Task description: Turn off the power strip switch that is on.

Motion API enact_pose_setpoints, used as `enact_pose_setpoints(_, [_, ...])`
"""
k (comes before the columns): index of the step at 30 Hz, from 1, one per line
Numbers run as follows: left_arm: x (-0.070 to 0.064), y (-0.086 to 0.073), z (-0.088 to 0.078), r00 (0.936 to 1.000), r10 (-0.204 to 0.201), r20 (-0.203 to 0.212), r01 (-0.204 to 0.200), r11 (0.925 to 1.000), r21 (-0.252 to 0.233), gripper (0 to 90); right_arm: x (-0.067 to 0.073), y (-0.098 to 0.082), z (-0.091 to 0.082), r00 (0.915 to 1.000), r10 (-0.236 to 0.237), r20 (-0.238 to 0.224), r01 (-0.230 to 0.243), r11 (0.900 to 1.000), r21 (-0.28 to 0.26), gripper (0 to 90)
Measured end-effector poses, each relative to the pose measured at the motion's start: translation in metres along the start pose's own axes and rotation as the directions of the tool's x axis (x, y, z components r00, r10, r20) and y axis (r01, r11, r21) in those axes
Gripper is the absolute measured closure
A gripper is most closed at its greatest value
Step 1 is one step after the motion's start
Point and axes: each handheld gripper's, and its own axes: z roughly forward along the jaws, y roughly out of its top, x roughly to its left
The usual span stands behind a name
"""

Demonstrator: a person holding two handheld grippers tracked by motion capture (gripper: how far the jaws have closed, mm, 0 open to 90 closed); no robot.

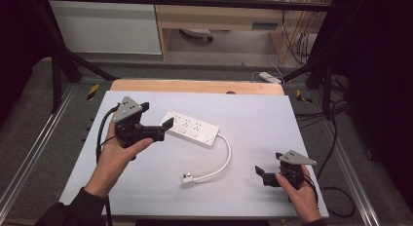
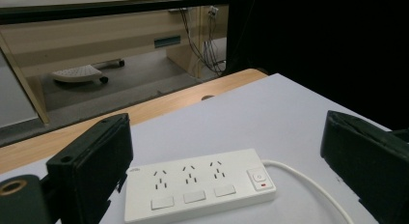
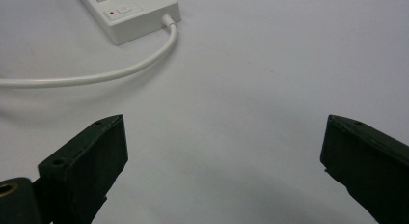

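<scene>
A white power strip (image 1: 192, 127) with three sockets and a switch lies flat on the white table sheet (image 1: 253, 119). Its white cable (image 1: 225, 158) curves down to a plug (image 1: 188, 179) lying near the front. My left gripper (image 1: 163, 128) is held just left of the strip, open, jaws pointing at its left end. The left gripper view has the strip (image 2: 200, 185) between and beyond the wide-apart jaws of that gripper (image 2: 226, 147). My right gripper (image 1: 263, 175) is low at the front right, open over bare sheet. Its view (image 3: 222, 142) reaches the strip's switch end (image 3: 130, 14) and cable (image 3: 96, 77).
The sheet covers a wooden tabletop whose far edge (image 1: 195, 85) is bare. Black frame posts (image 1: 56, 65) stand at the back corners. Cables (image 1: 336, 138) trail on the floor to the right, and a cabinet (image 1: 219, 16) stands behind the table.
</scene>
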Motion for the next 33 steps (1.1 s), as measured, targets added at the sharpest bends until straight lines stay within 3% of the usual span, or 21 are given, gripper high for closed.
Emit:
enact_pose_setpoints(6, [0.002,0.001,0.007,0.9999,0.002,-0.015,-0.002,1.0000,-0.002,4.2,0.000,0.000,0.000,1.0000,0.000,0.000,0.000,1.000,-0.002,3.2])
enact_pose_setpoints(13, [0.003,0.003,0.019,0.9999,-0.006,0.009,0.006,1.0000,0.000,4.2,0.000,0.000,0.000,1.0000,-0.003,0.002,0.003,1.000,-0.003,3.2])
enact_pose_setpoints(22, [0.006,0.001,0.033,0.9998,-0.018,0.006,0.018,0.9997,0.014,4.4,0.000,0.000,0.000,1.0000,-0.006,0.005,0.006,1.000,0.000,3.1])
enact_pose_setpoints(33, [0.011,-0.003,0.049,0.9997,-0.020,0.012,0.019,0.9981,0.058,5.9,0.000,0.000,-0.001,1.0000,-0.005,0.002,0.005,1.000,-0.002,3.1])
